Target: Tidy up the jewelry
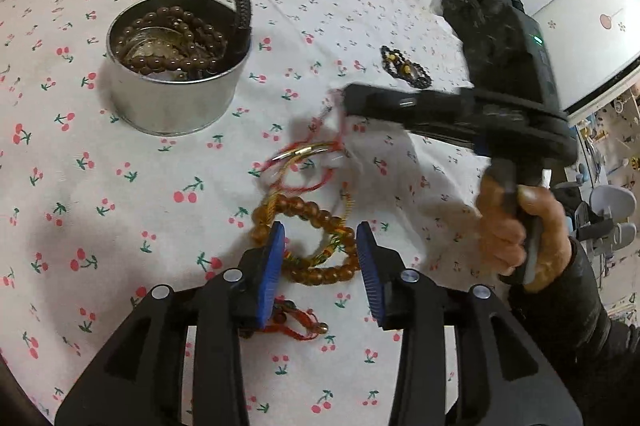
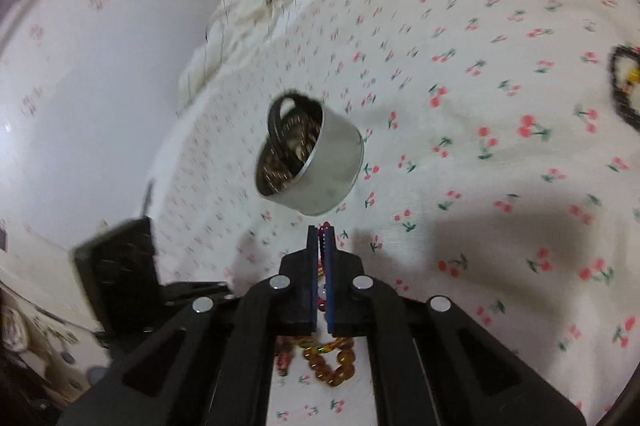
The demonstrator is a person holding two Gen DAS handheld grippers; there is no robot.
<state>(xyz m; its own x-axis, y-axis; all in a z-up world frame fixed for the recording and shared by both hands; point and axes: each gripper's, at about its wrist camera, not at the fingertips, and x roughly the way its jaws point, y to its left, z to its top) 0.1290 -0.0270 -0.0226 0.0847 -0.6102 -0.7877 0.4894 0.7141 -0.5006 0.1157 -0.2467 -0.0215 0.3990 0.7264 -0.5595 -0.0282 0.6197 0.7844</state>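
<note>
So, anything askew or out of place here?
One thing: the black braided bracelet hangs over the rim of the metal tin, half outside, while the brown bead strands lie inside. Several bracelets remain loose on the cherry-print cloth.

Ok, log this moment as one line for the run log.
left gripper: open over amber bead bracelet | right gripper: shut on red cord bracelet | tin: holds beads | stage: picking

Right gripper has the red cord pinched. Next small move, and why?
Probably carry the right gripper over to the tin and open above it. Its jaws are shut on the red cord, the tin sits just ahead and already holds bracelets. The left gripper is open over the amber beads, not gripping.
</note>
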